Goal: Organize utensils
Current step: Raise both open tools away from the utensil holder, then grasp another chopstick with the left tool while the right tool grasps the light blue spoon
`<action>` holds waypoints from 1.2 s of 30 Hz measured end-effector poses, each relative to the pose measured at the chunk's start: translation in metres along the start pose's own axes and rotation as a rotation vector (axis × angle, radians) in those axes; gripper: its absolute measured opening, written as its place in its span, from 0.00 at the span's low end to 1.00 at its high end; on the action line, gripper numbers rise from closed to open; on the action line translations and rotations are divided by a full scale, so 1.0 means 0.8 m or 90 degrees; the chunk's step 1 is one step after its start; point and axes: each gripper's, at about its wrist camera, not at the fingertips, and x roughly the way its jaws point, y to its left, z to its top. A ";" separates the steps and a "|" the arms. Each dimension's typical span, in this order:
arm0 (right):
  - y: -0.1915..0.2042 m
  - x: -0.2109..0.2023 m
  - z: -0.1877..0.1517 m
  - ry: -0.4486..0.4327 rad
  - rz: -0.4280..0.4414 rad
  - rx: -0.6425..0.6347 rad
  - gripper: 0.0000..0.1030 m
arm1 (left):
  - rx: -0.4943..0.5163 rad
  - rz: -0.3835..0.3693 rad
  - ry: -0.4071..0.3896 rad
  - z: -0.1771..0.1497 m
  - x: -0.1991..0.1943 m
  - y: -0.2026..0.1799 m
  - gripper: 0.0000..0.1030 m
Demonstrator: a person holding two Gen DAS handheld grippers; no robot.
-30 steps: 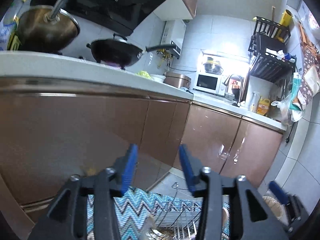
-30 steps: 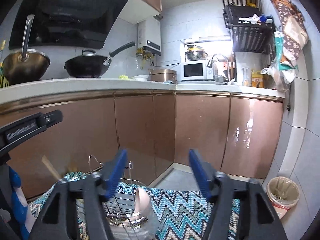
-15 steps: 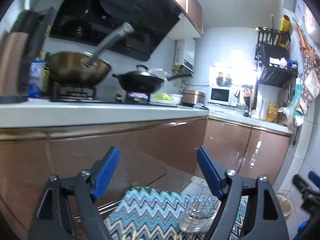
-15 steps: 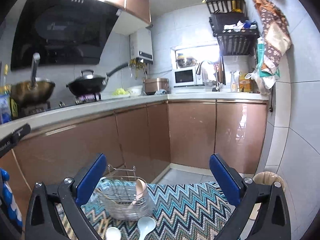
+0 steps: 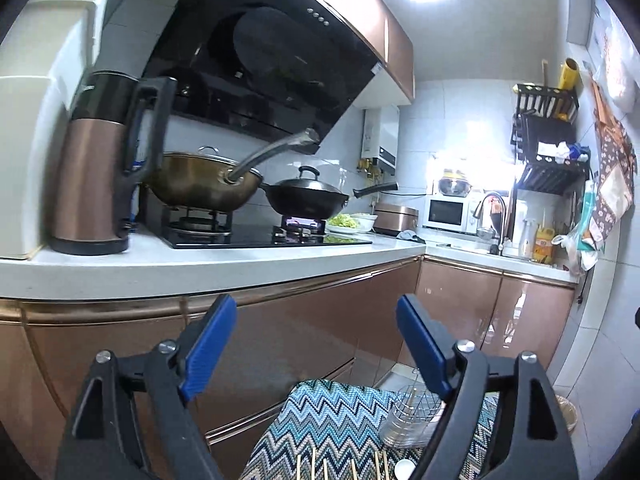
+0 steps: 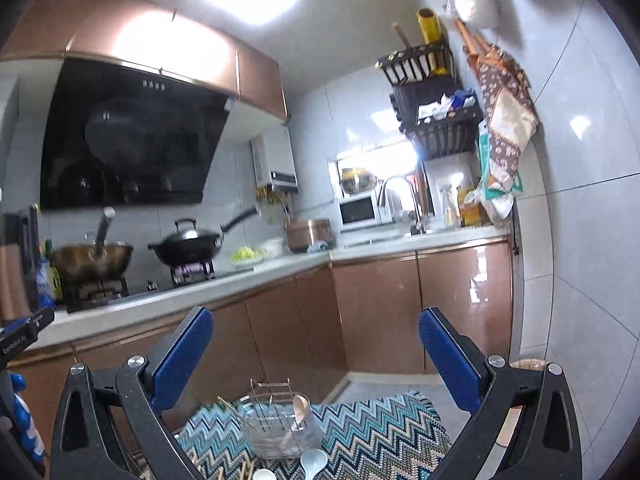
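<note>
A wire utensil basket (image 6: 276, 420) on a clear tray stands on a zigzag blue cloth (image 6: 372, 436). A pinkish spoon (image 6: 299, 408) and a chopstick (image 6: 230, 406) stand in it. White spoons (image 6: 314, 460) and chopsticks (image 6: 245, 470) lie on the cloth in front. In the left wrist view the basket (image 5: 416, 408) sits low right, with several chopsticks (image 5: 352, 468) and a white spoon (image 5: 404, 469) at the bottom edge. My left gripper (image 5: 316, 344) and right gripper (image 6: 316, 356) are both open, empty and raised well above the cloth.
A kitchen counter (image 5: 200, 264) with a kettle (image 5: 92, 176), a brass wok (image 5: 200, 188) and a black wok (image 5: 306, 198) runs behind. Brown cabinets (image 6: 380, 312) stand below. A waste bin (image 6: 528, 366) is on the floor at right.
Both grippers have risen and drawn back from the basket, and their jaws have opened wider. The basket and utensils now show smaller and lower in both views.
</note>
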 end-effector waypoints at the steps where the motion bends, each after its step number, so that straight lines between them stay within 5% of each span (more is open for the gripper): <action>1: 0.001 -0.009 0.002 -0.009 0.002 0.001 1.00 | -0.003 -0.002 0.003 0.002 -0.005 0.004 0.79; 7: 0.000 -0.043 0.015 -0.048 0.033 0.007 1.00 | -0.014 -0.011 0.027 0.004 -0.026 0.019 0.79; 13: -0.002 -0.040 0.010 -0.024 0.066 0.000 1.00 | -0.020 -0.027 0.066 -0.006 -0.017 0.015 0.79; 19: -0.011 0.007 -0.026 0.075 0.065 -0.006 1.00 | -0.017 -0.057 0.154 -0.045 0.027 -0.001 0.79; 30: -0.051 0.126 -0.139 0.299 0.095 0.006 1.00 | -0.017 -0.161 0.439 -0.167 0.163 -0.050 0.79; 36: -0.085 0.201 -0.219 0.451 0.139 0.051 0.73 | -0.027 -0.171 0.567 -0.236 0.230 -0.073 0.65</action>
